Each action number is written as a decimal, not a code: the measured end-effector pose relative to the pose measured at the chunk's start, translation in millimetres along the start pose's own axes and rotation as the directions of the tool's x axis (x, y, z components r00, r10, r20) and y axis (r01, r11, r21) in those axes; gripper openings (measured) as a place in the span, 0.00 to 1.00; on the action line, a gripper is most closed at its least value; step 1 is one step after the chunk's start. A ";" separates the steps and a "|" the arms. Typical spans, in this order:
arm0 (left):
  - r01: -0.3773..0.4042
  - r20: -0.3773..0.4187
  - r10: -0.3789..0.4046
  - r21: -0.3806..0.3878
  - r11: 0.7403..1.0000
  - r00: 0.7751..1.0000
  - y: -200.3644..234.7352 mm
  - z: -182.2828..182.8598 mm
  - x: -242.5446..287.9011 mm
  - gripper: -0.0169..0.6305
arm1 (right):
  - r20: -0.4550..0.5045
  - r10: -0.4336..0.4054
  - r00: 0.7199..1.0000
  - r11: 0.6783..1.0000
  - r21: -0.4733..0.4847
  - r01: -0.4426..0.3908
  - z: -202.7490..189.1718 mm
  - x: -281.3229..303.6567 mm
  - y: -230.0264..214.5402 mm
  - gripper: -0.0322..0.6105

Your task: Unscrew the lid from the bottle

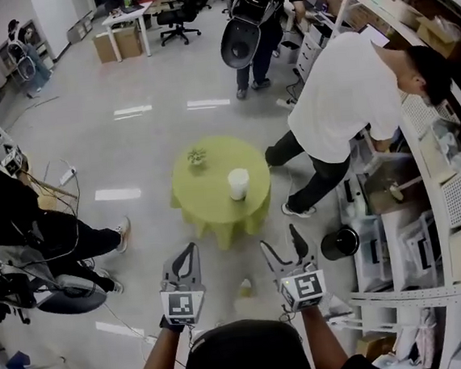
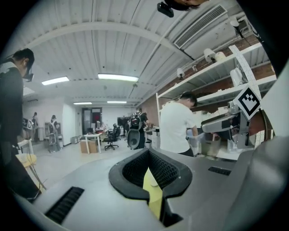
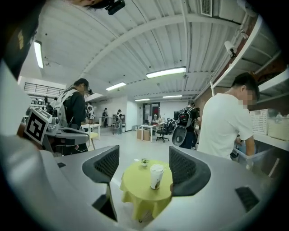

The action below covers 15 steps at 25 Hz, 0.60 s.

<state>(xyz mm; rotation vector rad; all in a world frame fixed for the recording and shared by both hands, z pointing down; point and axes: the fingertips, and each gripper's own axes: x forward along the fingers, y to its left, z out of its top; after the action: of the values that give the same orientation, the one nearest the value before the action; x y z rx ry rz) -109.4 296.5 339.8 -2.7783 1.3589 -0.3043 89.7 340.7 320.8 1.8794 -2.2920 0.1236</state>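
Note:
A white bottle with a white lid stands upright on a small round table under a yellow-green cloth, some way ahead of both grippers. My left gripper is shut with nothing in it and points at the table's near edge. My right gripper is open and empty beside it. In the right gripper view the bottle shows far off between the spread fingers. In the left gripper view only a sliver of the cloth shows past the shut gripper.
A small potted plant sits at the table's far side. A person in a white shirt bends at the shelves on the right. A black bin stands near my right gripper. A seated person is at the left.

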 end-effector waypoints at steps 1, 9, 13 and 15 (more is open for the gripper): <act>-0.007 -0.005 0.007 -0.003 1.000 1.000 2.0 3.7 14.1 0.05 | -0.008 0.009 1.000 1.000 0.007 -0.009 0.8 10.8 -9.9 0.58; -0.004 -0.057 0.005 0.015 1.000 0.998 7.6 12.5 102.7 0.05 | -0.015 0.071 0.997 0.997 0.033 -0.071 11.4 89.1 -77.0 0.57; 0.007 -0.086 -0.006 0.002 1.000 0.996 16.9 -0.1 136.3 0.05 | -0.076 0.130 0.989 0.991 0.031 -0.128 0.4 128.9 -87.0 0.57; 0.010 -0.104 -0.011 -0.007 1.000 0.995 27.6 -12.5 153.5 0.05 | -0.111 0.165 0.980 0.986 0.028 -0.163 -5.6 153.5 -87.8 0.57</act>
<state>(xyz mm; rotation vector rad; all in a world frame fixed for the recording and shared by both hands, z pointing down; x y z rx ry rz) -41.5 159.7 373.5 -2.8121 1.3684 -0.4514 147.2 176.1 350.9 1.6437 -2.3723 0.2671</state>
